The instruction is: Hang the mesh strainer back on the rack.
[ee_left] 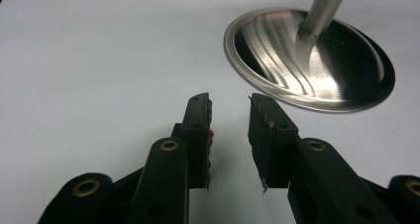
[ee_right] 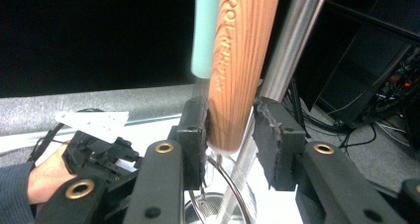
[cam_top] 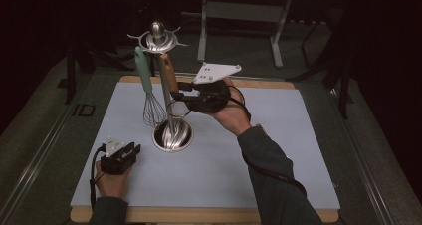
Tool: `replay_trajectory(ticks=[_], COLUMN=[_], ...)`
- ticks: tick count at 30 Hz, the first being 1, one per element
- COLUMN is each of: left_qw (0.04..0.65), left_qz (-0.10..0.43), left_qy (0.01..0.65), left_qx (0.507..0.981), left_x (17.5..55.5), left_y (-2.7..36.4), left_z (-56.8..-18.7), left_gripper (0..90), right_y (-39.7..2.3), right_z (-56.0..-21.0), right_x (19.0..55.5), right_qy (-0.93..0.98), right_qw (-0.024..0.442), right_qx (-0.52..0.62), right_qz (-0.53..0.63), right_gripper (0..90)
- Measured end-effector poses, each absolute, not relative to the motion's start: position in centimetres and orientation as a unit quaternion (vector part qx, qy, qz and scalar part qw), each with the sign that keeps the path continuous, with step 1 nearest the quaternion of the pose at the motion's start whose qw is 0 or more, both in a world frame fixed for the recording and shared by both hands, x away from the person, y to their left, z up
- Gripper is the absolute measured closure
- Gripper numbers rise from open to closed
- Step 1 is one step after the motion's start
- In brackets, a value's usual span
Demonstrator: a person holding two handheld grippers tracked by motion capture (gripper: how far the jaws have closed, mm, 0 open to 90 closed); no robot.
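Note:
A steel utensil stand rises from a round base (cam_top: 172, 135) (ee_left: 307, 60) on a pole (cam_top: 166, 103) (ee_right: 289, 40) to a hook ring (cam_top: 158, 40). From the ring hang a whisk with a teal handle (cam_top: 143, 70) (ee_right: 207, 30) and a wooden-handled tool (cam_top: 168, 75) (ee_right: 237, 60) with wire loops below. My right gripper (cam_top: 175, 93) (ee_right: 230, 115) is raised with the lower end of the wooden handle between its jaws. One pad lies against the wood and a gap shows at the other, so it is open. My left gripper (cam_top: 134, 148) (ee_left: 230, 102) rests low over the mat, left of the base, open with nothing between its jaws.
A pale blue mat (cam_top: 224, 165) covers the wooden table, with free room at the front and right. A grey metal frame (cam_top: 239, 16) stands on the floor behind the table. The surroundings are dark.

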State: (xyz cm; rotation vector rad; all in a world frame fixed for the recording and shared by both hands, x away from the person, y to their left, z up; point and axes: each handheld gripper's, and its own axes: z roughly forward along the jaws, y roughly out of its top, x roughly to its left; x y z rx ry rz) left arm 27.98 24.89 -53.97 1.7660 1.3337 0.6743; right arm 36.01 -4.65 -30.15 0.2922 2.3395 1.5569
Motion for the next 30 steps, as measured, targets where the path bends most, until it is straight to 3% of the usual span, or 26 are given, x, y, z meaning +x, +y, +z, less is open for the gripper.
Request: replay_trajectory(ticks=[30], left_qw=[0.404], left_qz=[0.265], left_qy=[0.530], left_qx=[0.697], left_x=[28.0], left_y=[24.9], left_z=[-54.0], left_gripper=[70.2], right_y=[-7.4], right_z=[-31.8], right_x=[34.9], right_qy=[0.864], right_qw=[0.177], right_qx=[0.097], right_qz=[0.462], right_gripper=[57.0])
